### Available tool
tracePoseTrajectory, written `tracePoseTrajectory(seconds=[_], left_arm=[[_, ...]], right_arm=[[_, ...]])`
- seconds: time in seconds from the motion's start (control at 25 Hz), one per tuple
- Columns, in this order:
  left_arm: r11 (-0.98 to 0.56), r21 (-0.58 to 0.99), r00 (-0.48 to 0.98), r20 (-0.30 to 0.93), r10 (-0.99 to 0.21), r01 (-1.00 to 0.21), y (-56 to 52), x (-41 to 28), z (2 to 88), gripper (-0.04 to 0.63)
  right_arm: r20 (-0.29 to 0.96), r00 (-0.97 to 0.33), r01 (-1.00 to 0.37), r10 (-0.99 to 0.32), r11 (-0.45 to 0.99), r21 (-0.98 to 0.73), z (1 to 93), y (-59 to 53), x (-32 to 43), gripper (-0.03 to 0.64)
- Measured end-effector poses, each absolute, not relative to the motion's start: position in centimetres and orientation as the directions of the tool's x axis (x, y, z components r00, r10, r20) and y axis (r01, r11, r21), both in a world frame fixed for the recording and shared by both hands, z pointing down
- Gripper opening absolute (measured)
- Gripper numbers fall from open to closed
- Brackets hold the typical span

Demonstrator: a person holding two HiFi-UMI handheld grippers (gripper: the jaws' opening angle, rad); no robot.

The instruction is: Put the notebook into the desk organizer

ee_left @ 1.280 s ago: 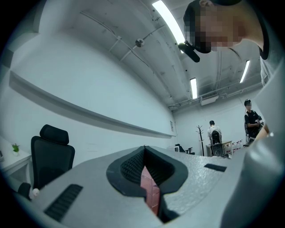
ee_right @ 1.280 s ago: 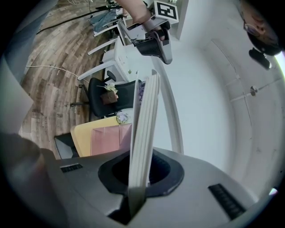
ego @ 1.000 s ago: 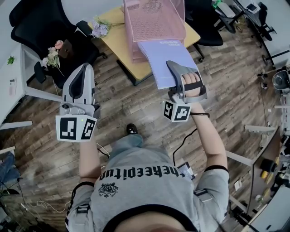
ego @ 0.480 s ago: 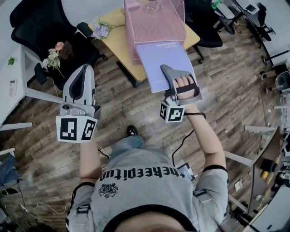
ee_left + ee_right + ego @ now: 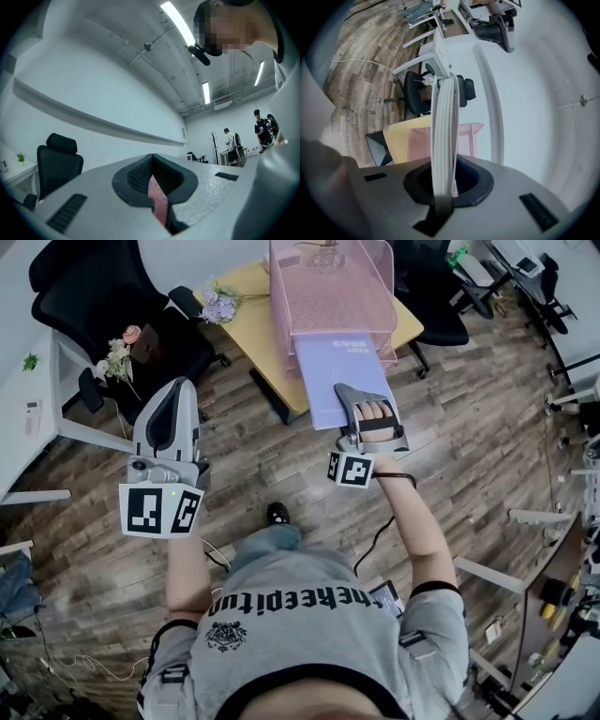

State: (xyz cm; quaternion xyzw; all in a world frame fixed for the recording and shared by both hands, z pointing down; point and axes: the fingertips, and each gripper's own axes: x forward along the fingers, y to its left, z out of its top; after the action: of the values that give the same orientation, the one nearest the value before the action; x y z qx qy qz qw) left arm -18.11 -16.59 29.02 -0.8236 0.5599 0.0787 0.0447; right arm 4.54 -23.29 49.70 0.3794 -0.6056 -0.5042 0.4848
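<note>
Notebook (image 5: 342,376) is one flat rectangle with a pale lilac cover. Its far end is tucked into the mouth of the pink organizer (image 5: 328,287), under the upper tray, while its near half juts out past the edge of the yellow table (image 5: 246,320). I have it by the near edge in the right gripper (image 5: 349,395). In the right gripper view the notebook (image 5: 442,126) runs edge-on, a white block of pages, and the jaws of that gripper (image 5: 443,187) are clamped narrow on it between black ribbed pads. My right hand (image 5: 377,418) sits under a black strap on the grey plastic body, forearm stretched forward, with the marker cube (image 5: 352,468) facing up at the wrist. The left gripper (image 5: 176,390) hangs apart at my left on a bent arm, pointing about level, well clear of the table. In its own view the jaws (image 5: 152,183) are drawn together, with a thin pink strip in the slit that I cannot identify. The organizer is fine wire mesh with stacked tiers, and there is only one. Around the table I count two black office chairs (image 5: 103,296) (image 5: 433,306) and two small bunches of flowers (image 5: 220,304) (image 5: 117,352), all over a dark wood-plank floor (image 5: 281,470).
</note>
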Motion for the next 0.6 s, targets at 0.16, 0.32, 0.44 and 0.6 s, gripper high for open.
tracePoseTrajectory(seconds=[0.16, 0.32, 0.44, 0.6], left_arm=[[-0.359, 0.016, 0.351, -0.174, -0.920, -0.933, -16.9, -19.0, 29.3, 0.003], [-0.367, 0.020, 0.358, -0.171, -0.918, -0.930, -17.2, -19.3, 29.8, 0.003], [-0.374, 0.024, 0.364, -0.174, -0.915, -0.927, -17.4, -19.4, 30.0, 0.003], [-0.383, 0.031, 0.373, -0.172, -0.912, -0.923, -17.7, -19.4, 30.3, 0.003]], right_arm=[[0.208, -0.220, 0.017, -0.953, 0.210, 0.978, 49.6, -24.8, 4.0, 0.032], [0.229, -0.202, 0.029, -0.952, 0.228, 0.973, 49.9, -26.2, 3.7, 0.032], [0.249, -0.195, 0.046, -0.949, 0.245, 0.969, 50.3, -26.8, 3.5, 0.032], [0.267, -0.187, 0.059, -0.945, 0.261, 0.964, 50.5, -27.5, 3.4, 0.032]])
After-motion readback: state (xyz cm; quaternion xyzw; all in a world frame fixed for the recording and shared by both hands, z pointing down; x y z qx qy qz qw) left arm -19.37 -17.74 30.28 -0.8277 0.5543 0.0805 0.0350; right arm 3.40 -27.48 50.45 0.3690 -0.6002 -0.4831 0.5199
